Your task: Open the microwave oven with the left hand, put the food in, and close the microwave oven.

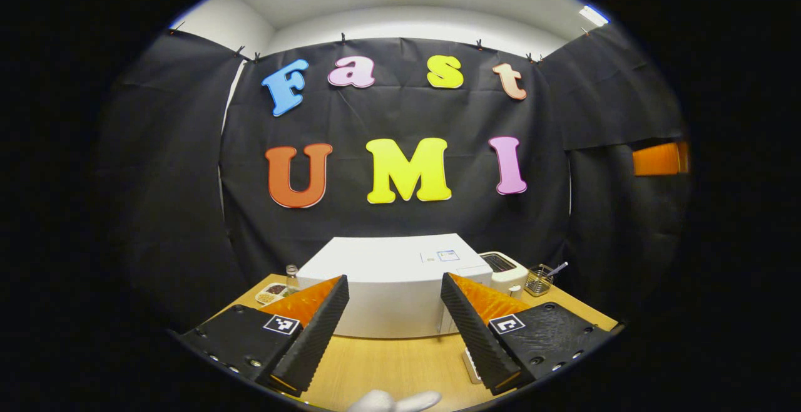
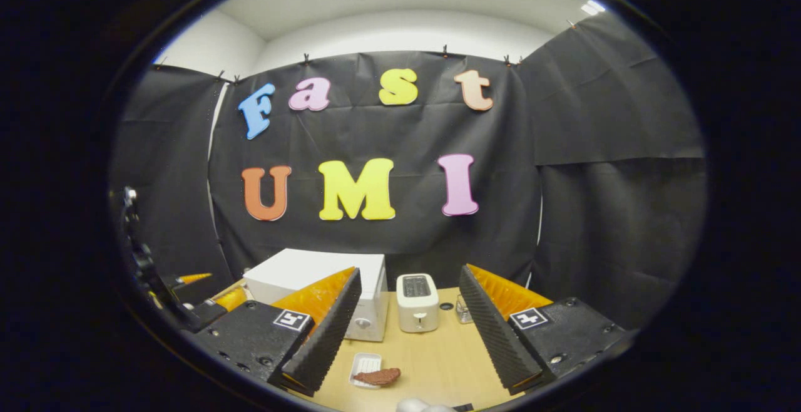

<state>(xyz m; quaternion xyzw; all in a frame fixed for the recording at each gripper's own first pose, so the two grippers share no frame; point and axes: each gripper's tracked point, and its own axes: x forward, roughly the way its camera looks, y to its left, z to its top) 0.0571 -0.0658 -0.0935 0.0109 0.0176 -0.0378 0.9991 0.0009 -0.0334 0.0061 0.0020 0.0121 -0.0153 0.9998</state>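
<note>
In the left gripper view the left gripper (image 1: 394, 312) hangs above the table (image 1: 388, 362) with its fingers spread wide and nothing between them. Straight ahead stands the white microwave oven (image 1: 391, 280), door shut, toward the table's back edge. A white toaster (image 1: 504, 269) sits just beside its right side, and a wire basket (image 1: 539, 280) beyond that.

In the right gripper view the right gripper (image 2: 410, 321) is likewise wide open and empty. The food (image 2: 377, 375) — a reddish-brown piece — lies on a small white tray (image 2: 365, 362) near the table's front edge, well apart from the microwave oven and in front of its control side.
</note>
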